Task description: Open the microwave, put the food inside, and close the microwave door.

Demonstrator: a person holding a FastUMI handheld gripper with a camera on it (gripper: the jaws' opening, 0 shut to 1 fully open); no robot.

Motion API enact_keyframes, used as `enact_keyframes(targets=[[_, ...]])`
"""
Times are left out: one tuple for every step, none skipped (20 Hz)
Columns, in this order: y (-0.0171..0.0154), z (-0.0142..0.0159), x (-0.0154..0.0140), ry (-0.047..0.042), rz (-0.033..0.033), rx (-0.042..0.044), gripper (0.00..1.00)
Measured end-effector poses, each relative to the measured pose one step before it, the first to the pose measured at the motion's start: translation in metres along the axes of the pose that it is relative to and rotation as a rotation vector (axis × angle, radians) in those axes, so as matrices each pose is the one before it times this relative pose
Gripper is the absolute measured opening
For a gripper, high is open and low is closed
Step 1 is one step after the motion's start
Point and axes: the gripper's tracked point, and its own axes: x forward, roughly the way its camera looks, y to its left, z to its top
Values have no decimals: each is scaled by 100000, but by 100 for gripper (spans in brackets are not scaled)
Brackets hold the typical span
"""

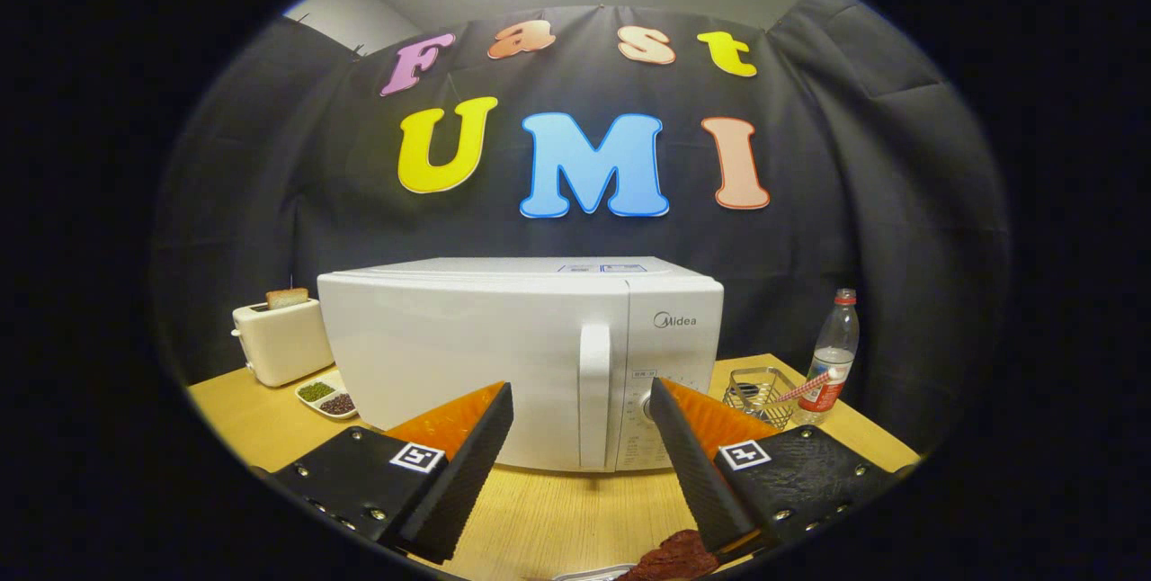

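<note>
A white microwave [504, 356] stands on the wooden table [557, 518] straight ahead, its door shut and its vertical white handle [594, 392] between my two fingers, a little beyond them. My gripper [580, 401] is open with nothing between its fingers. A dark reddish-brown piece of food [673, 556] lies on a pale plate rim [589, 574] just below the right finger, close to me.
A cream toaster [281, 338] with a bread slice stands left of the microwave, with a small dish of green and dark beans [325, 397] in front of it. Right of the microwave sit a wire basket [760, 392] and a plastic water bottle [832, 356].
</note>
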Motion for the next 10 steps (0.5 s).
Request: enact_keyframes(targets=[[-135, -308, 868, 311, -539, 1137, 94], [-217, -309, 951, 249, -1217, 635, 93], [-347, -55, 835, -200, -1700, 303, 93], [-540, -390, 735, 532, -2444, 337, 85], [-118, -87, 524, 300, -706, 798, 77], [357, -143, 448, 37, 845, 1053, 75], [-70, -85, 393, -104, -507, 429, 76], [16, -268, 163, 200, 786, 1030, 70], [370, -110, -99, 765, 1716, 710, 51], [150, -112, 373, -351, -1419, 130, 39]])
